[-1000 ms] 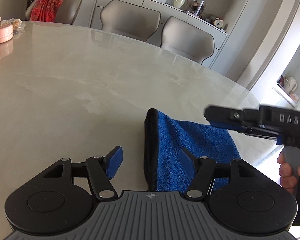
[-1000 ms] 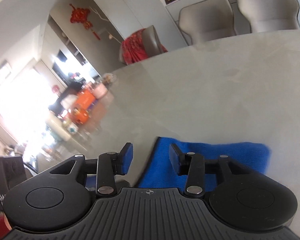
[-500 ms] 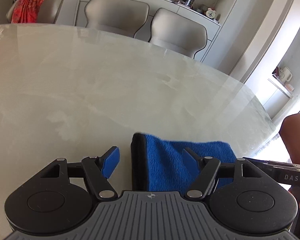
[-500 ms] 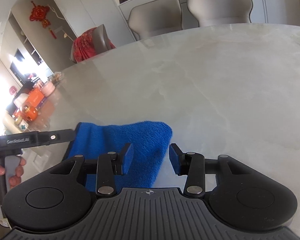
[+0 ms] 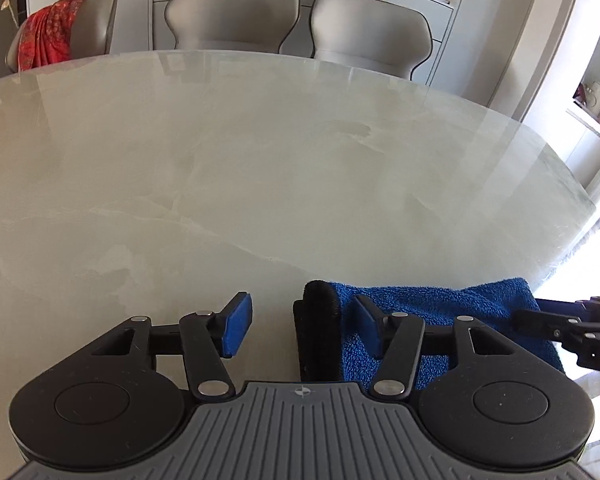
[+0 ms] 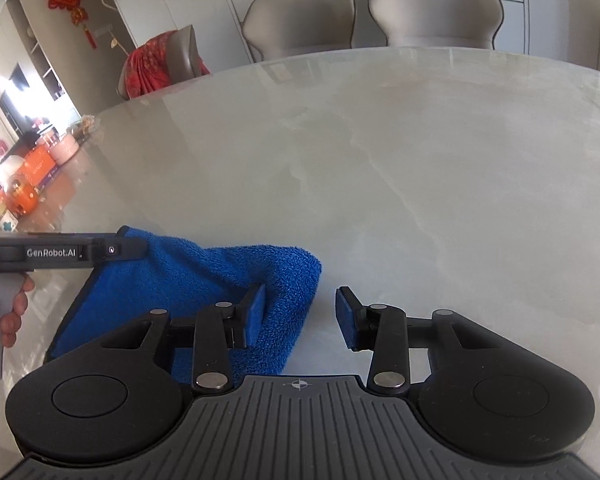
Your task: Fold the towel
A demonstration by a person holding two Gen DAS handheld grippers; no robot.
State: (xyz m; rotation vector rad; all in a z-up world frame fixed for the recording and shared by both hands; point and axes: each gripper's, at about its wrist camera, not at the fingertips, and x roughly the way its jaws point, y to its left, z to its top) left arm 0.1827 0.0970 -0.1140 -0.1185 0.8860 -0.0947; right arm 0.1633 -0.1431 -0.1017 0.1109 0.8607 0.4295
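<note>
A blue towel (image 5: 440, 308) with a black-edged fold lies bunched near the front edge of the pale marble table (image 5: 260, 160). My left gripper (image 5: 302, 324) straddles the black fold. Its jaws are closing, with its right finger over the cloth and its left pad apart from it. In the right wrist view the towel (image 6: 204, 276) fills the lower left. My right gripper (image 6: 300, 316) straddles its rounded right end, jaws closing slightly, pads not pressing on it. Each gripper shows in the other's view: the right gripper (image 5: 572, 332) and the left gripper (image 6: 60, 250), held by a hand (image 6: 8, 312).
Two grey chairs (image 5: 236, 12) (image 5: 372, 28) stand behind the table's far edge, and a third carries a red cloth (image 5: 52, 36). Orange and pink containers (image 6: 32, 168) sit on the table's far left. The table's right edge (image 5: 560, 216) curves close to the towel.
Both grippers have sunk toward the towel. The right wrist view swung from the room's left to across the table, and the towel's end came between its fingers. The left jaws narrowed around the black fold.
</note>
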